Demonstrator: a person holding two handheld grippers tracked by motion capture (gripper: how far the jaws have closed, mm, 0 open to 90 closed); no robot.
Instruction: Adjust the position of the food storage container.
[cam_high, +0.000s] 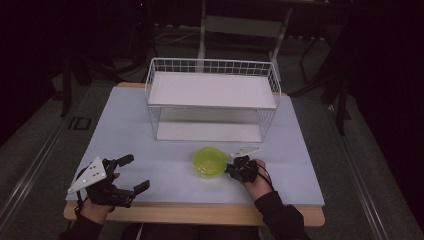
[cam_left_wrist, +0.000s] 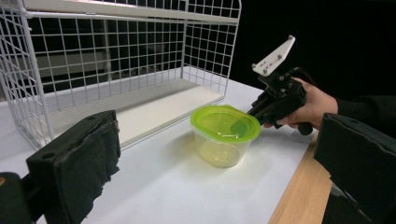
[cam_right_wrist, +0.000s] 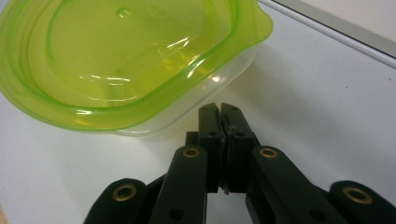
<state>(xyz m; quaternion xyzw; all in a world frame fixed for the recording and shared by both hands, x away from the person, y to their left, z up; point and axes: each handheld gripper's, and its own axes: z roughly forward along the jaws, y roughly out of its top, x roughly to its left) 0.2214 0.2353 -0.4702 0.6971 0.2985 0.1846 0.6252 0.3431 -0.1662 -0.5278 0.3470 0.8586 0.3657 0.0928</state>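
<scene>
A clear plastic container with a lime-green lid (cam_high: 209, 161) stands upright on the pale tabletop (cam_high: 165, 145), in front of the wire rack. My right gripper (cam_right_wrist: 220, 109) is shut with nothing between its jaws. Its tips rest right at the container's clear wall (cam_right_wrist: 187, 116), just under the lid's rim on the container's right side. My left gripper (cam_high: 135, 172) is open near the table's front left, well apart from the container. Its two black padded fingers (cam_left_wrist: 79, 163) stand wide apart, facing the container (cam_left_wrist: 225, 135) and the right gripper (cam_left_wrist: 275, 100).
A white wire rack (cam_high: 212, 100) with an upper shelf and a lower shelf stands at the middle back of the table. The table's wooden front edge (cam_high: 200, 212) runs below both hands. Dark floor and furniture legs surround the table.
</scene>
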